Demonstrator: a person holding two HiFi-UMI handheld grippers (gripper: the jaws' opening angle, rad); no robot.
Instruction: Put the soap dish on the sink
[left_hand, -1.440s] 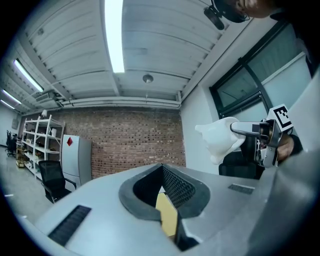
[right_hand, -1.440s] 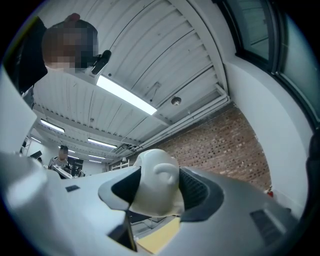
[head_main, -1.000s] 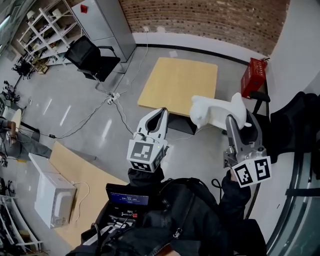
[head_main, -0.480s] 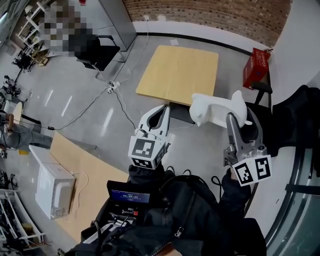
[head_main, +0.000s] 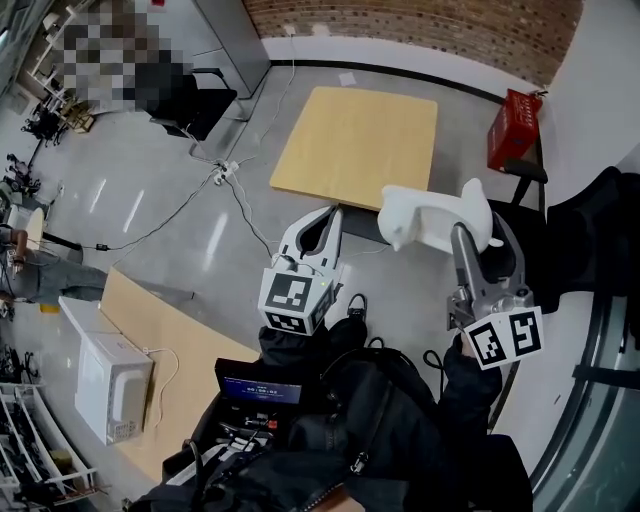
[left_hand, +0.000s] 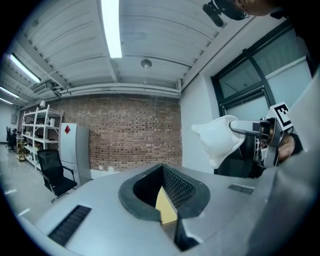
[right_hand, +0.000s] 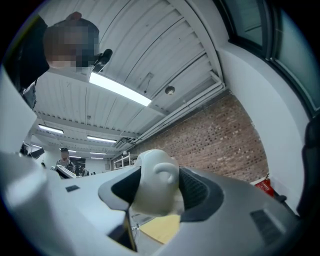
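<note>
White glossy soap dish (head_main: 430, 222) held aloft, clamped in the right hand-held gripper (head_main: 480, 235)

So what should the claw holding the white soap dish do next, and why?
Probably keep the right claw shut on the soap dish and turn to look for the sink. The dish hangs above the floor and no view shows a sink, so letting go here would likely drop it.
</note>
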